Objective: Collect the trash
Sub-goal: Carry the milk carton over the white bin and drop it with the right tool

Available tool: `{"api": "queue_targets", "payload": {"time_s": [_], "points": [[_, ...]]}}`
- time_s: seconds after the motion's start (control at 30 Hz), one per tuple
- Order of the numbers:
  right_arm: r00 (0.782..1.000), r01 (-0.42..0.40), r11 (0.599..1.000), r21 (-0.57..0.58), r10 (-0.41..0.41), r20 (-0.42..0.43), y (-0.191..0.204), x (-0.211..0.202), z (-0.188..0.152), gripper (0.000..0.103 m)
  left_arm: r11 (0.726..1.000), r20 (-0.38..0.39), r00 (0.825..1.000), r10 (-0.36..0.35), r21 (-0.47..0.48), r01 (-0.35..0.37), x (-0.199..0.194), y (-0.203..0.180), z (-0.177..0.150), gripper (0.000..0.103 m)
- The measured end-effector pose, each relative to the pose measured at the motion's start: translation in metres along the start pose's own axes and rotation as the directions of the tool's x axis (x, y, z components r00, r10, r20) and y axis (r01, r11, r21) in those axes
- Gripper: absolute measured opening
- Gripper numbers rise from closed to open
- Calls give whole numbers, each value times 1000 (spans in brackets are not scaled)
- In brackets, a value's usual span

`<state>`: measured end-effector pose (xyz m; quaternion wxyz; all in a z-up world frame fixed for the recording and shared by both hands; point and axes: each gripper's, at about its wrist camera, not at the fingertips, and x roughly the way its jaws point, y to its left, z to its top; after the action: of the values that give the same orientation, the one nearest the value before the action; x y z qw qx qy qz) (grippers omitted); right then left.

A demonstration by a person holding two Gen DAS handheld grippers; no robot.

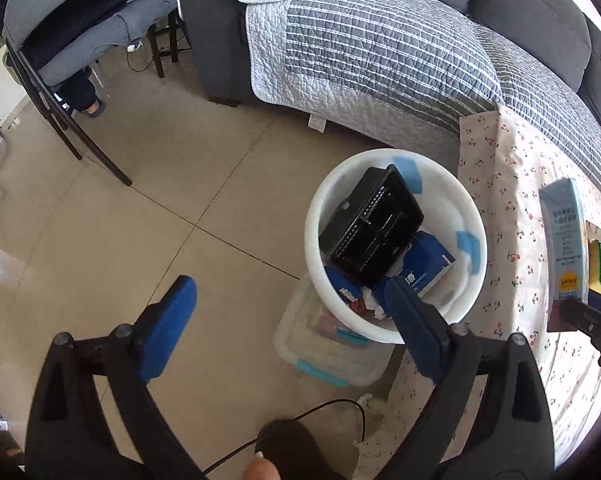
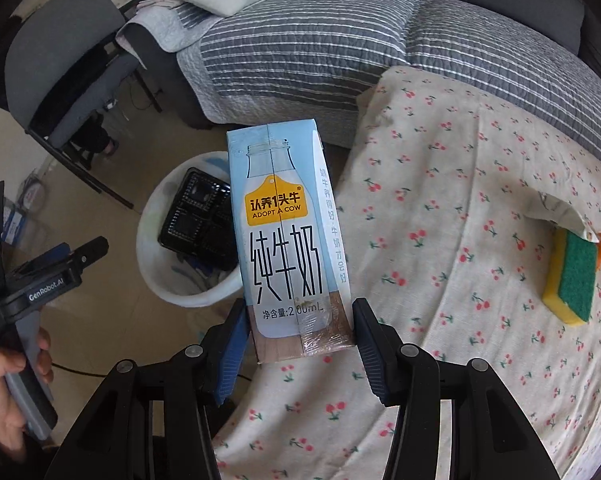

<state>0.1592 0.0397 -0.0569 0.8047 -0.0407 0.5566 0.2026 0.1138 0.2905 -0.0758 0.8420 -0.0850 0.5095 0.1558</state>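
Observation:
My right gripper (image 2: 300,332) is shut on a light-blue milk carton (image 2: 288,232) and holds it upright above the table's left edge; the carton also shows in the left wrist view (image 1: 562,240). A white trash bin (image 1: 396,184) stands on the floor beside the table and holds a black plastic tray (image 1: 374,226) and blue packaging (image 1: 428,264). The bin also shows in the right wrist view (image 2: 152,248), left of the carton. My left gripper (image 1: 292,312) is open and empty, above the floor just left of the bin.
The table has a cherry-print cloth (image 2: 460,184). A yellow-green sponge (image 2: 572,280) and a crumpled wrapper (image 2: 560,210) lie on it at the right. A clear storage box (image 1: 324,344) sits under the bin. A striped sofa (image 1: 380,48) and a grey chair (image 1: 80,32) stand behind.

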Motion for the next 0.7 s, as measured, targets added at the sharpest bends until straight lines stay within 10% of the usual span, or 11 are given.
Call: {"api": "queue_targets", "payload": {"time_s": [0.5, 0.6, 0.7], "points": [[999, -49, 997, -57, 50, 11, 77, 61, 30, 54, 1000, -2, 1000, 12, 7, -12, -2, 9, -3, 95], [998, 30, 995, -94, -25, 58, 80, 57, 31, 79, 1000, -5, 1000, 8, 19, -7, -2, 6, -3, 95], [997, 33, 994, -101, -27, 66, 72, 48, 29, 79, 999, -2, 1000, 13, 33, -13, -2, 3, -4, 95]]}}
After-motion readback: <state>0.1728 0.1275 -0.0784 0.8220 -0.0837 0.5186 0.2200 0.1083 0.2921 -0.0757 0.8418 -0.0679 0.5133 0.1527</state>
